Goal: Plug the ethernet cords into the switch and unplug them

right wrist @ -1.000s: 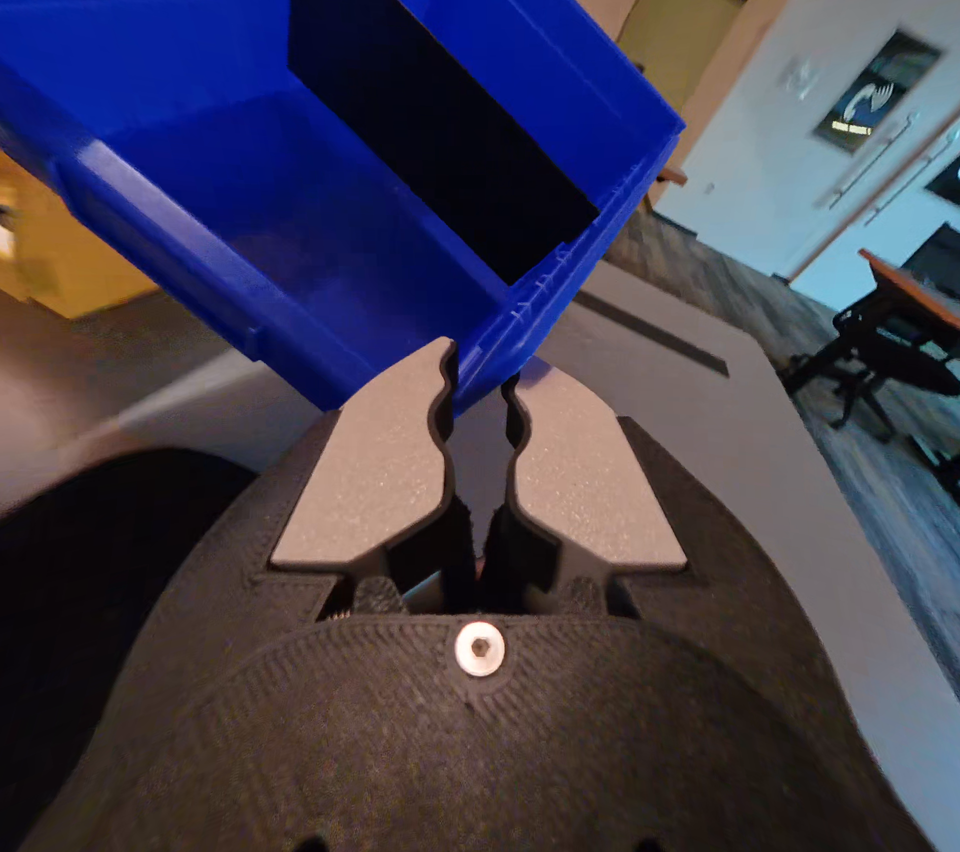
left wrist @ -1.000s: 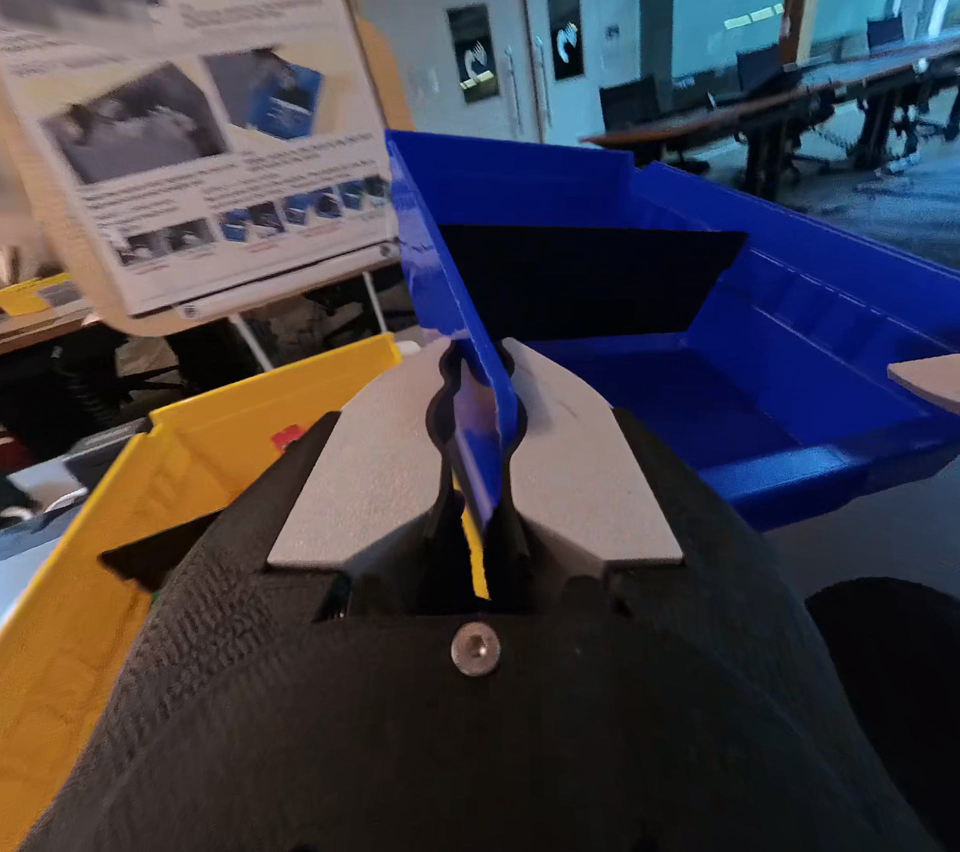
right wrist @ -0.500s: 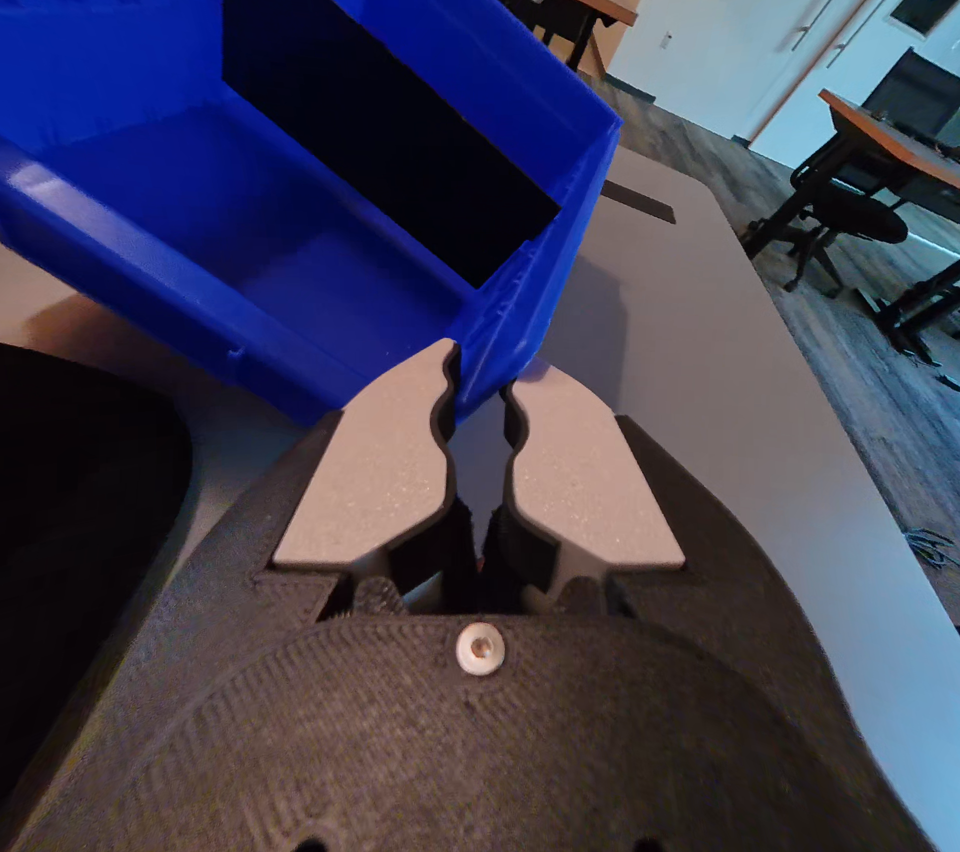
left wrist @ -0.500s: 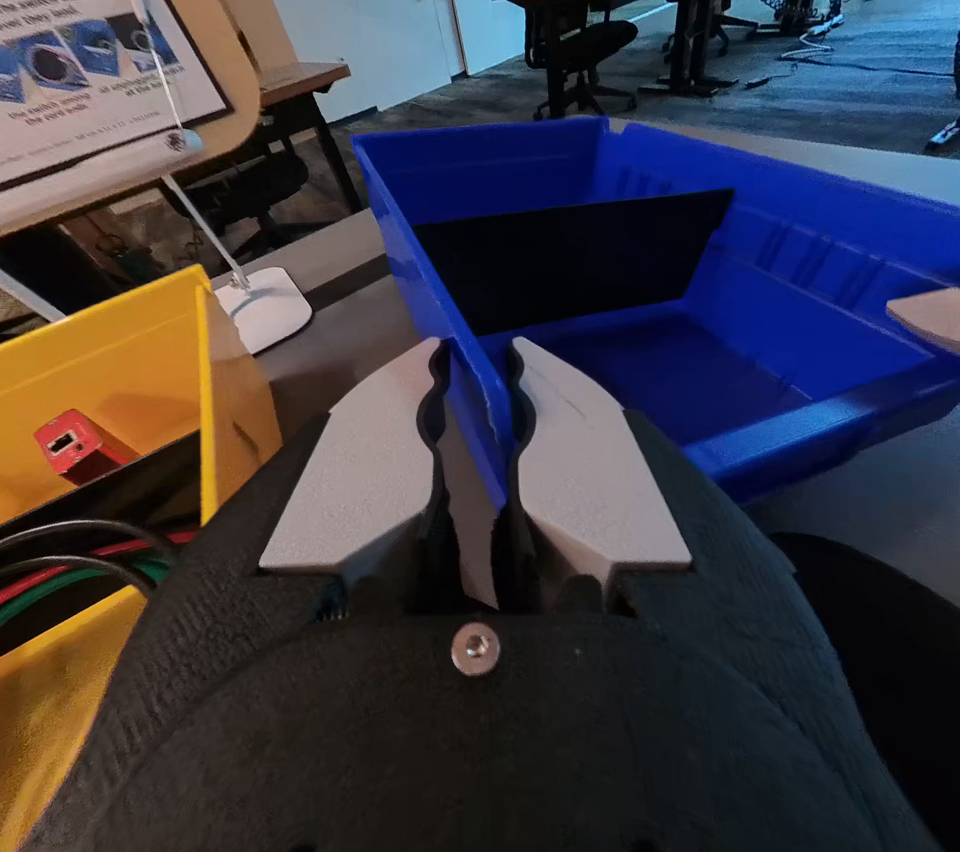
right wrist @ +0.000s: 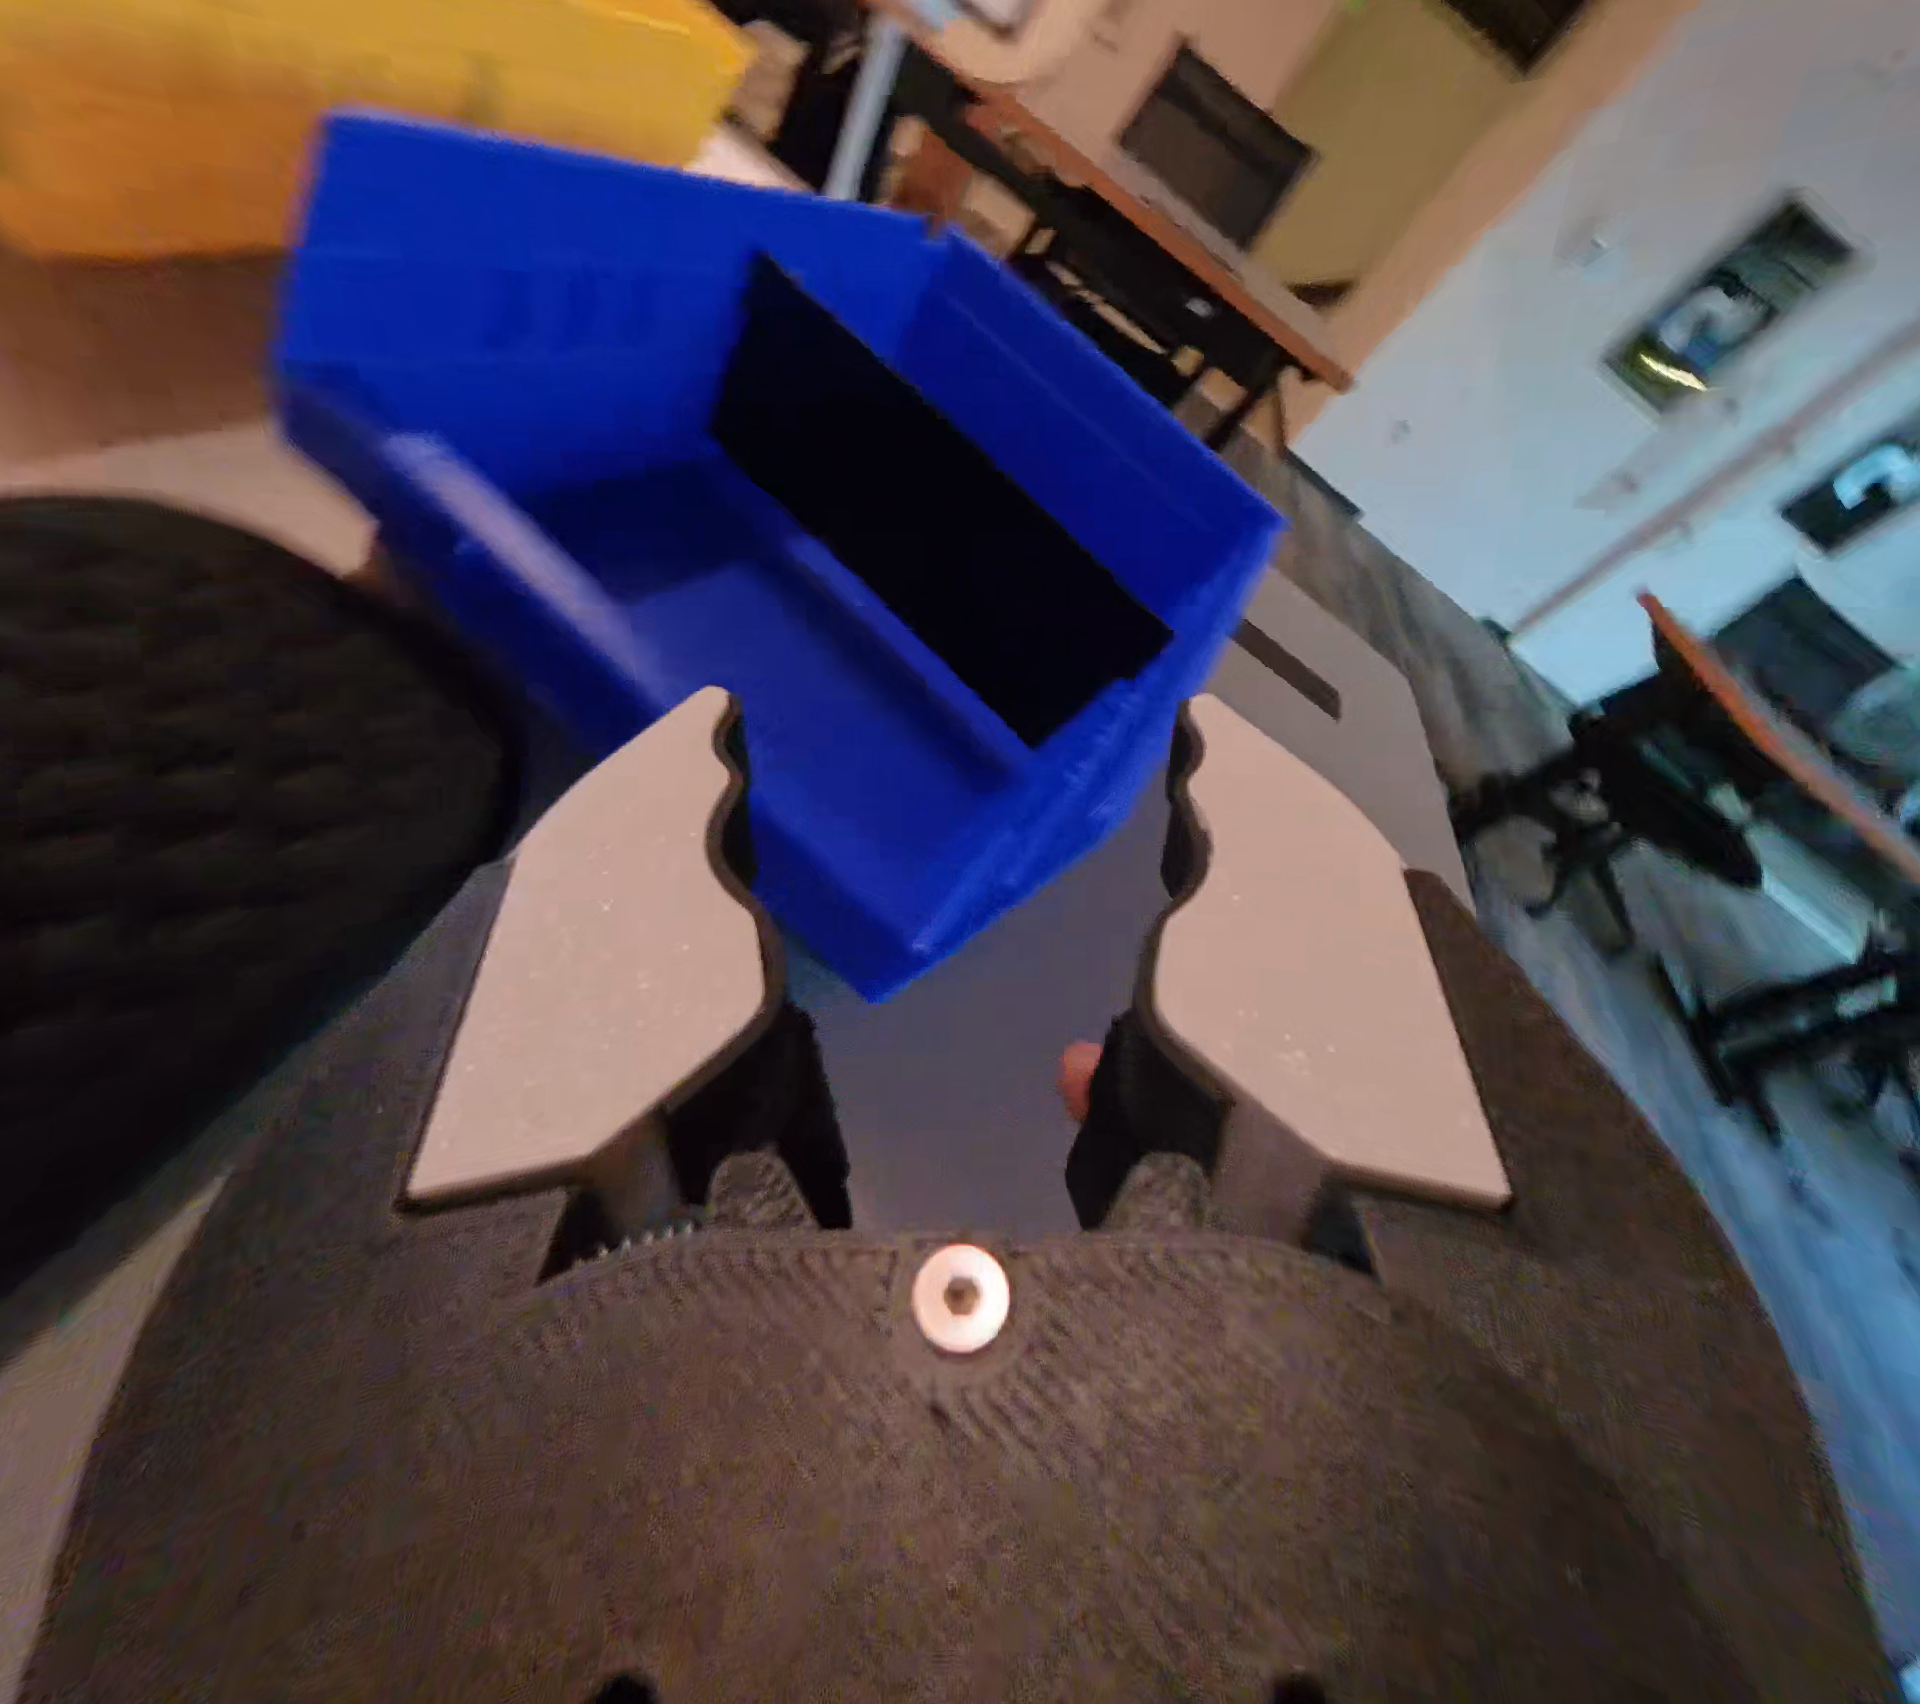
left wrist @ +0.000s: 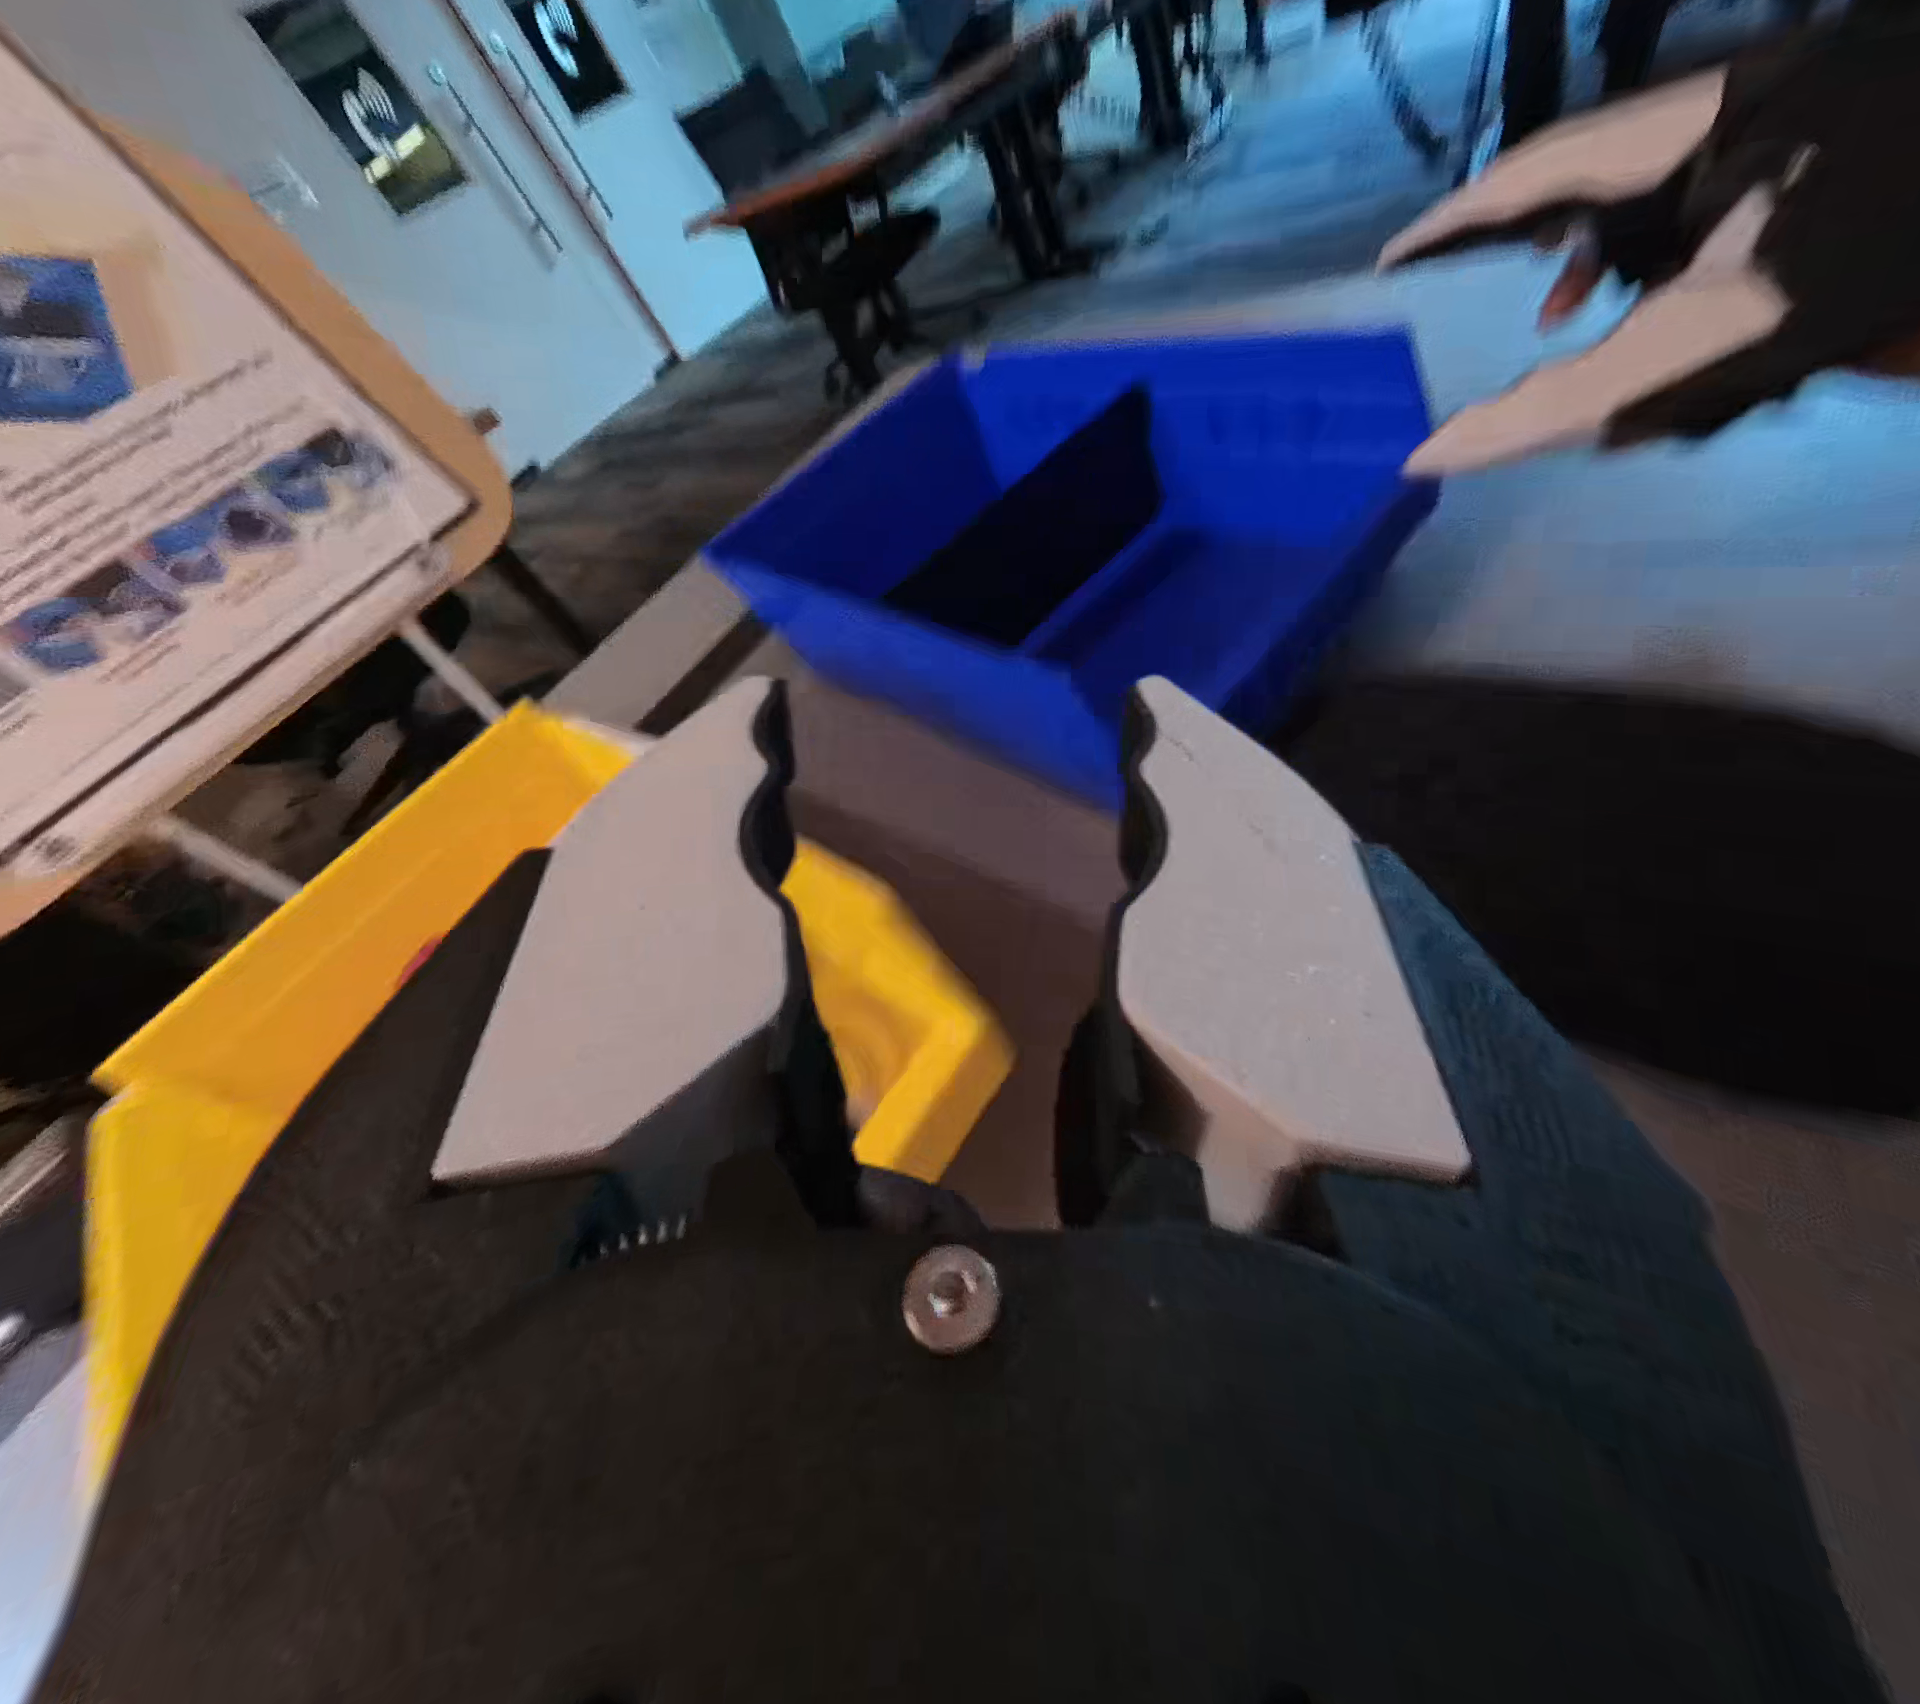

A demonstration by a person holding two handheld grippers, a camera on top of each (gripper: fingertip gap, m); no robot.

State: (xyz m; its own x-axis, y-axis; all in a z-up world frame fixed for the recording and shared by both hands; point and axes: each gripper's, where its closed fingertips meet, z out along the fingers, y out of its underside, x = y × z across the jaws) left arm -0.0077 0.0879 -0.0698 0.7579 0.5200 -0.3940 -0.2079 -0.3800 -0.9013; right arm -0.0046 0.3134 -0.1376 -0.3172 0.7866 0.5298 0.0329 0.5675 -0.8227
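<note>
No ethernet cord or switch shows in either view. A blue bin with a black divider and nothing else inside stands on the grey table. My left gripper is open and empty, held back from the bin's near left wall. My right gripper is open and empty, just short of the blue bin's right corner. It also shows in the left wrist view, raised over the bin's right side with its jaws apart. Both views are blurred.
A yellow bin stands left of the blue one, under my left gripper; its inside is hidden. It also shows in the right wrist view. A black mat lies in front of the blue bin. A poster board stands behind on the left.
Both grippers were shut on the blue bin's side walls; they have now opened, let go and pulled back. The bin now stands on the table.
</note>
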